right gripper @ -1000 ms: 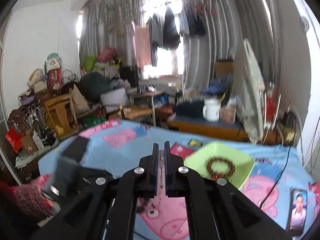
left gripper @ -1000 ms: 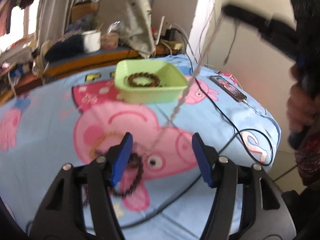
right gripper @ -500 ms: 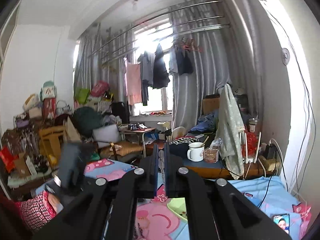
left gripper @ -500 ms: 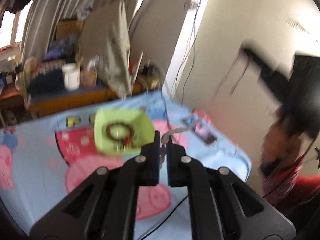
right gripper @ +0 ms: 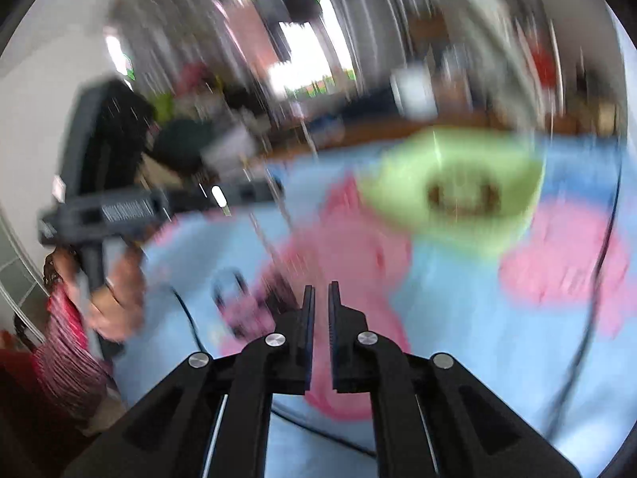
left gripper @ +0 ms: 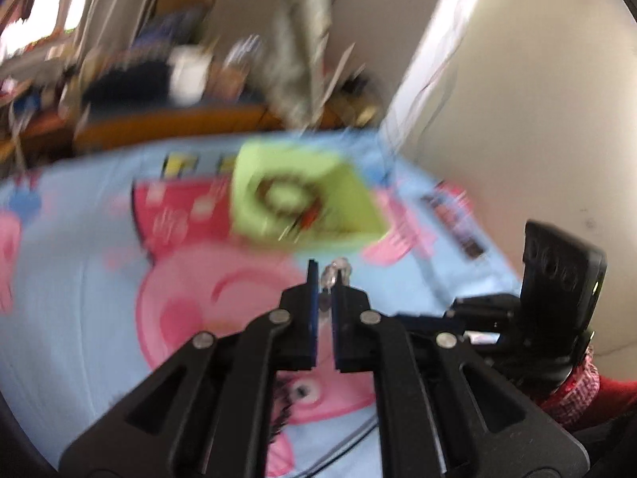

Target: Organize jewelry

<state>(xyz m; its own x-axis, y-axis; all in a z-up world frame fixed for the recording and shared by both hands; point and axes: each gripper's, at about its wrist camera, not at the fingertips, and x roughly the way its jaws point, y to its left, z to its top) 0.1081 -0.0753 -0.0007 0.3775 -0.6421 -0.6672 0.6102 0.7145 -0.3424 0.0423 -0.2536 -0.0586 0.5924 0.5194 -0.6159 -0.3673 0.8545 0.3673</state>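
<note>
Carrying a thin chain (left gripper: 336, 269), the left gripper (left gripper: 324, 279) has its jaws pinched almost shut on it; a few pale links bunch just above the tips, and the rest of the chain cannot be traced through the blur. Those jaws have just been closing, with the chain between them. Beyond the tips, further across the bed, sits the green tray (left gripper: 350, 195), already holding a dark bead bracelet (left gripper: 284, 199). A second dark bracelet (right gripper: 235, 298) seems to lie on the pink-and-blue sheet (left gripper: 79, 286) nearer the person, left of the right gripper (right gripper: 321, 298), though the smear makes this uncertain. The right gripper is closed with nothing visible between its pads.

Judging from this, the chain is bound for the tray. The main risk is the slender grip: so fine a chain held by a few links could slip out if the hand swings quickly, and both views are smeared, which suggests fast movement. A dangling tail could also snag on the tray's near rim or on the black cable (left gripper: 342, 444) crossing the sheet. Letting go early would drop it on the sheet, short of the tray.
</note>
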